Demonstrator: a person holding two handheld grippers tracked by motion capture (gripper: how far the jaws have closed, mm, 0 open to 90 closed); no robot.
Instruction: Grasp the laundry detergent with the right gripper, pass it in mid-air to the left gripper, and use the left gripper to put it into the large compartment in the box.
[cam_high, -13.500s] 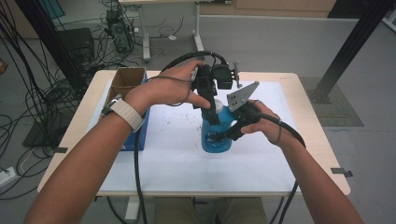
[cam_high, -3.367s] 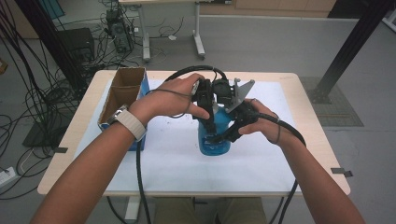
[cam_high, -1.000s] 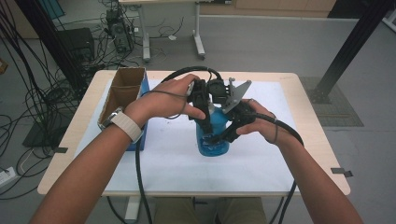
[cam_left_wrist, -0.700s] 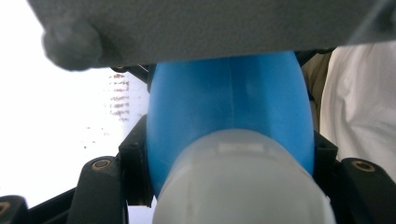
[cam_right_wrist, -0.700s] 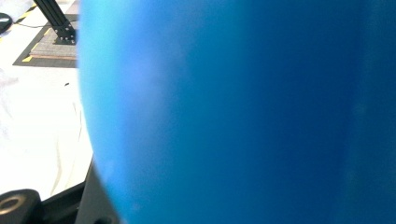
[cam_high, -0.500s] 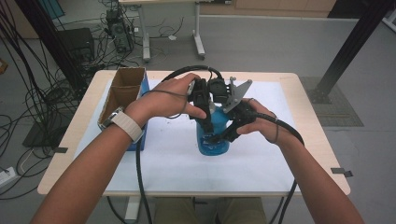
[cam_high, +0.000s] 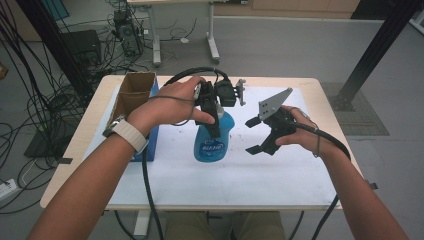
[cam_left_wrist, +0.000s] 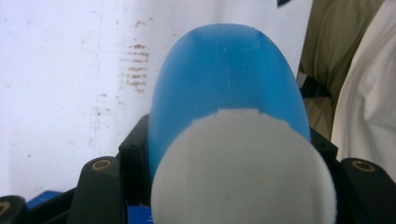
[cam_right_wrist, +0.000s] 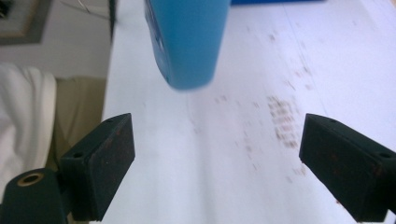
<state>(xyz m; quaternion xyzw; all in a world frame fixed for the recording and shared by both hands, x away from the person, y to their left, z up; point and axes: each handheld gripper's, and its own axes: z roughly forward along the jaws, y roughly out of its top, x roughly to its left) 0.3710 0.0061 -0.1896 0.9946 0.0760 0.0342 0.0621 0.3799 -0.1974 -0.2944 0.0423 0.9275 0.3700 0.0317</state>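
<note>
I see the bottle (cam_high: 212, 140), blue with a white cap, near the centre of the white sheet (cam_high: 280, 175) covering the table (cam_high: 320, 85). Its body leans; whether its base touches the sheet I cannot tell.

1. Left gripper (cam_high: 214, 122): my left hand (cam_high: 175, 102) holds it over the bottle top. In the left gripper view the black jaws sit close against both sides of the blue neck (cam_left_wrist: 229, 79), just behind the cap (cam_left_wrist: 243, 172). The claw is closed on the bottle.

2. Right gripper (cam_high: 252, 136): my right hand (cam_high: 295, 132) holds it at 3 o'clock from the bottle, near it but apart. In the right gripper view both pads (cam_right_wrist: 105, 163) stand spread wide with bare sheet between them; nothing is gripped. The bottle's lower body (cam_right_wrist: 187, 42) hangs at 12 o'clock beyond the jaws, slightly blurred.

3. Surroundings:
- An open cardboard box (cam_high: 131, 92) stands at 9 o'clock from the bottle, at the left table edge, with something blue (cam_high: 152, 135) against its near side.
- Brown smudges (cam_right_wrist: 280, 116) mark the sheet.
- The left gripper's cable (cam_high: 145, 170) runs off the near table edge, and the right gripper's cable (cam_high: 330, 140) trails along my right forearm.
- On the floor at 10 o'clock lie tangled cables (cam_high: 40, 100) beside dark equipment (cam_high: 82, 47). Another table's legs (cam_high: 212, 45) stand at 12 o'clock, and a black post (cam_high: 375, 50) slants at 2 o'clock.

4. Obstruction: my left hand and gripper cover the bottle's top in the high view.
</note>
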